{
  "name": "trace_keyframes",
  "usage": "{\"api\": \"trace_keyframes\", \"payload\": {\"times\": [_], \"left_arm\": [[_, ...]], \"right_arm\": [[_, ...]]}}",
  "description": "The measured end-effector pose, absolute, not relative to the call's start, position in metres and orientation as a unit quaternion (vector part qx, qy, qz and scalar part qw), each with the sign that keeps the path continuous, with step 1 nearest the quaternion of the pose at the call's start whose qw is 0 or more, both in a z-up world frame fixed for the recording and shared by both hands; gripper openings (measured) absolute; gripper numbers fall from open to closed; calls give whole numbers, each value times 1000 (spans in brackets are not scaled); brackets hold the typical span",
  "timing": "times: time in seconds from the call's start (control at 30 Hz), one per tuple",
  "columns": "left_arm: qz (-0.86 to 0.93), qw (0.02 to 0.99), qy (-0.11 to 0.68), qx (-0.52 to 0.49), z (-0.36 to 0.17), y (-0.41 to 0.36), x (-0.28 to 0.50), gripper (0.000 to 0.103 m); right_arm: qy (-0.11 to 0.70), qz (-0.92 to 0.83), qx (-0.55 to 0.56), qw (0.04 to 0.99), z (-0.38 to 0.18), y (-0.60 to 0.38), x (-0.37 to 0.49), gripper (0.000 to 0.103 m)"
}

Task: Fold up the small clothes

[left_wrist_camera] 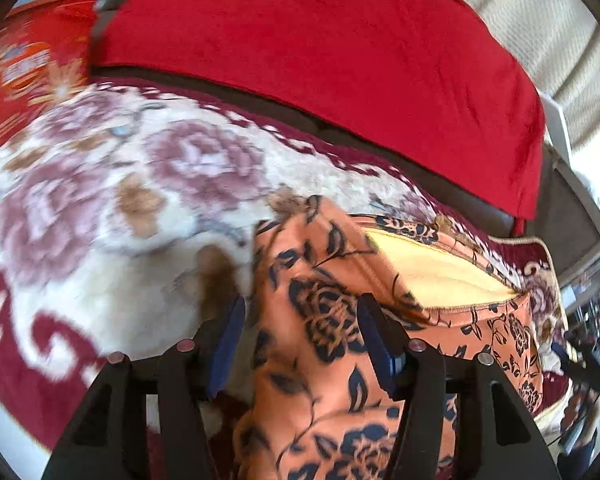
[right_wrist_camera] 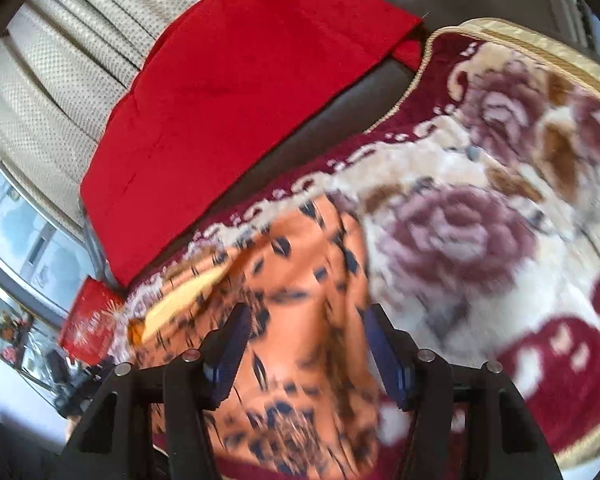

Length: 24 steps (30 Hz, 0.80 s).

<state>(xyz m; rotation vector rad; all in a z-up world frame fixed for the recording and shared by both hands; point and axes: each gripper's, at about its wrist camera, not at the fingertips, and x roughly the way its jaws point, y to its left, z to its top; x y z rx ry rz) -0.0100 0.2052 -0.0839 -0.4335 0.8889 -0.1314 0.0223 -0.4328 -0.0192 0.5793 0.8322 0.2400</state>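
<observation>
An orange garment with dark blue flower print (left_wrist_camera: pixel 324 320) and a pale yellow lining (left_wrist_camera: pixel 432 268) lies rumpled on a floral plush blanket (left_wrist_camera: pixel 100 184). My left gripper (left_wrist_camera: pixel 300 320) is open, its blue-padded jaws wide apart over the garment's left edge. In the right wrist view the same garment (right_wrist_camera: pixel 300 280) lies between and below the open jaws of my right gripper (right_wrist_camera: pixel 304 332). Cloth passes between both pairs of jaws, but neither pair is closed on it. Both views are motion-blurred.
A red cloth (left_wrist_camera: pixel 320 60) drapes over the dark sofa back (right_wrist_camera: pixel 340 108) behind the blanket (right_wrist_camera: pixel 460 220). A red printed box (left_wrist_camera: pixel 28 60) stands at the far left, also seen in the right wrist view (right_wrist_camera: pixel 88 328). Beige curtains (right_wrist_camera: pixel 60 60) and a window lie beyond.
</observation>
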Motion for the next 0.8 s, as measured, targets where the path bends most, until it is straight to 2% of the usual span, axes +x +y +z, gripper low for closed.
{"api": "trace_keyframes", "payload": {"times": [0.27, 0.33, 0.37, 0.5, 0.63, 0.67, 0.73, 0.77, 0.8], "left_arm": [[-89, 868, 467, -147, -101, 183, 59, 59], [-88, 867, 465, -156, -103, 188, 70, 31], [-77, 859, 476, -172, -107, 195, 76, 1], [25, 825, 475, -305, -130, 248, 83, 0], [-4, 833, 456, -313, -125, 251, 64, 0], [-20, 840, 450, -304, -120, 247, 59, 5], [-46, 851, 446, -274, -111, 239, 53, 25], [-52, 857, 443, -257, -108, 236, 50, 49], [-55, 865, 437, -241, -105, 232, 48, 68]], "right_arm": [[421, 126, 271, 856, -30, -420, 19, 63], [425, 119, 271, 855, -32, -426, 21, 63], [427, 117, 272, 855, -33, -429, 24, 63], [426, 107, 265, 858, -31, -434, 43, 63], [431, 121, 270, 852, -30, -432, 67, 63], [434, 125, 263, 853, -30, -430, 72, 63], [435, 129, 239, 859, -31, -424, 83, 63], [438, 130, 225, 861, -33, -422, 91, 63], [440, 131, 217, 862, -35, -420, 97, 62]]}}
